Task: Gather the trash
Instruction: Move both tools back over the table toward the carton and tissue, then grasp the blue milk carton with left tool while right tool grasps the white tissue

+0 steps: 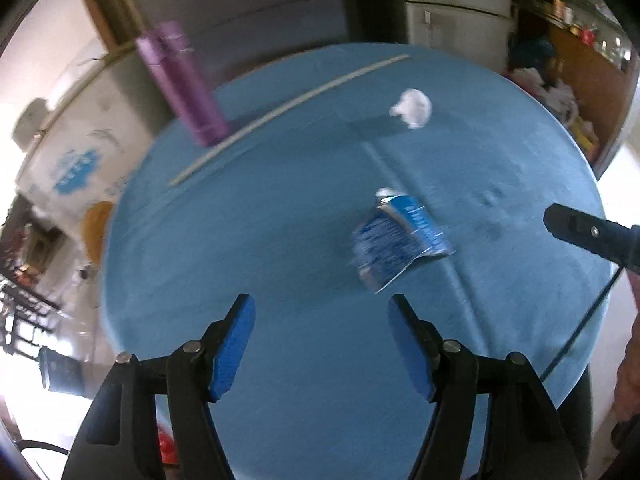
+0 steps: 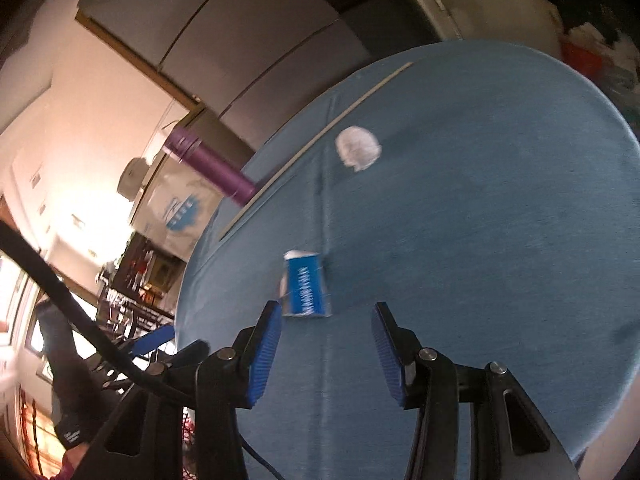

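Both tools, left tool and right tool, gape wide and empty; straddle the crushed blue carton squarely on the bench before pinching.

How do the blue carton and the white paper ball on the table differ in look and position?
The crushed blue carton is printed blue and white with flattened, angular sides; the crumpled white paper ball is plain and roundish. The carton looks larger. The carton lies nearer both open grippers; the ball sits farther back, closer to the long pale stick. Both rest loose on the blue table, ungrasped.
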The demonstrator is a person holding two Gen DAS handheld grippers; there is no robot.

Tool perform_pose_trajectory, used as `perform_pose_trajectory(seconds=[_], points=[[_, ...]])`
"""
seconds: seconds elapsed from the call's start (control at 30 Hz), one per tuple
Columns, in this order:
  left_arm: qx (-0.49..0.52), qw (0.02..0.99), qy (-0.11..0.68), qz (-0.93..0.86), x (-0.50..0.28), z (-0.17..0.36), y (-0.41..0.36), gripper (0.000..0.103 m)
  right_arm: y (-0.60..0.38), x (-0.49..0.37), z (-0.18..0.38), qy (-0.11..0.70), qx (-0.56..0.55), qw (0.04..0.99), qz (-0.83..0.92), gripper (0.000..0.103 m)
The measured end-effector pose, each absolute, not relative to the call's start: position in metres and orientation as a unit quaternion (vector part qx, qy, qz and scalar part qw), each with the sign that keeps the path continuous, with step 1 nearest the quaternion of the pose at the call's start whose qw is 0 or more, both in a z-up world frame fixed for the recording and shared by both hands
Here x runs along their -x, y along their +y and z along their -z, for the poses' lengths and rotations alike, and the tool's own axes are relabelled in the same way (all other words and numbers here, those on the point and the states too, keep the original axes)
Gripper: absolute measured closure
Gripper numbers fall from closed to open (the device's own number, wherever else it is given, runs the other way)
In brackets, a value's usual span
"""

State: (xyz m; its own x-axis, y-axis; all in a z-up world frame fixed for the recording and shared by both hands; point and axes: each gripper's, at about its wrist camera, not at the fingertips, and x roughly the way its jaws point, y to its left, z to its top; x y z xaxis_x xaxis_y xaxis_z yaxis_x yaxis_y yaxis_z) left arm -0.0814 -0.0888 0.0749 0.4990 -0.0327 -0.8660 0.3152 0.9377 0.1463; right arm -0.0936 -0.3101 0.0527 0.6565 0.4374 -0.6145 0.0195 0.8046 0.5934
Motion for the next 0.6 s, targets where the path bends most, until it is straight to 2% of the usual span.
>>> perform_pose_trajectory(seconds=[0.13,0.27,0.37,0.6], points=[[-0.095,0.83,0.535,0.125,0.053,-0.056,-0.102,0.03,-0.324,0.085,-0.051,0.397,-0.29,0.864,-0.11,0.051],[-0.092,0.821,0.547,0.134,0.041,-0.043,-0.114,0.03,-0.335,0.064,-0.054,0.396,-0.297,0.862,-0.112,0.05],[-0.086,0.821,0.544,0.153,0.037,-0.04,-0.113,0.03,-0.34,0.038,-0.06,0.395,-0.306,0.857,-0.125,0.043],[-0.113,0.81,0.531,0.221,0.026,-0.041,-0.114,0.03,-0.333,-0.047,-0.065,0.396,-0.294,0.861,-0.123,0.039]])
